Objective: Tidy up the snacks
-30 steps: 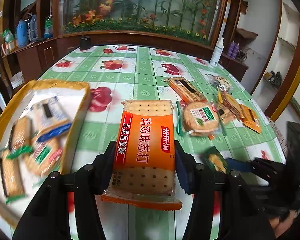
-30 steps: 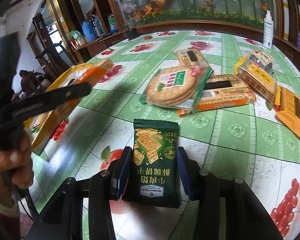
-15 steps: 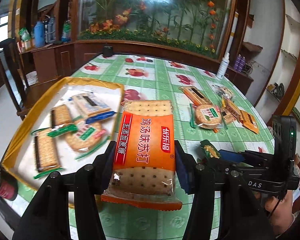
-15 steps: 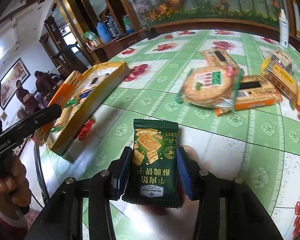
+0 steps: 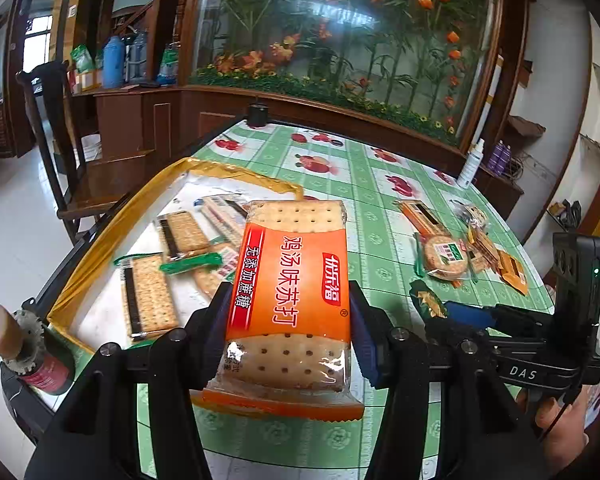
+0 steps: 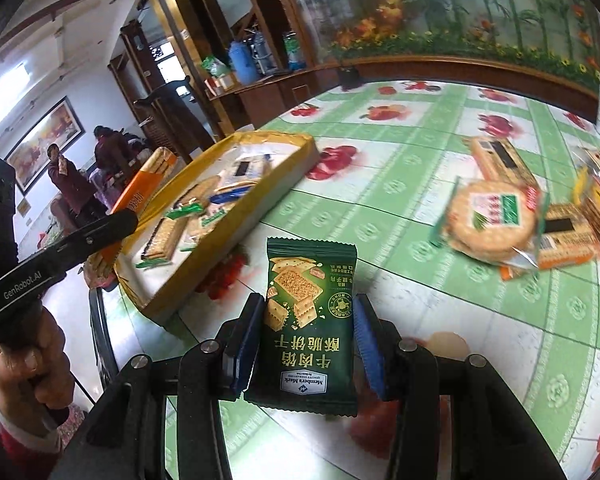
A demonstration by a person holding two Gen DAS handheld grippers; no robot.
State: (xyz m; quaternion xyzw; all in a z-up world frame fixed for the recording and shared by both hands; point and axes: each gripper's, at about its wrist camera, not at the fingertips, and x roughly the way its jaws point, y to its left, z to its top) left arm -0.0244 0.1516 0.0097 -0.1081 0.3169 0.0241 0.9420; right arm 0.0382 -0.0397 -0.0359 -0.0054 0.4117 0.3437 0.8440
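Now that both grippers have swung from the loose snacks toward the tray point(image 5: 112, 236), delivery looks close: the left gripper point(image 5: 288, 320) pinches the orange pack point(image 5: 296, 280) above the tray's near corner, and the right gripper point(image 6: 306, 344) pinches the green pack point(image 6: 310, 316) just right of it.

Tray point(image 5: 100, 248) left on table point(image 5: 364, 184), loose snacks point(image 5: 446, 258) right.

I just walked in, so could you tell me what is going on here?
A person is sorting snacks with two handheld claws. The left claw grips an orange cracker pack above the yellow tray, which already holds several packs. The right claw grips a green biscuit packet above the table, where other snacks lie loose.
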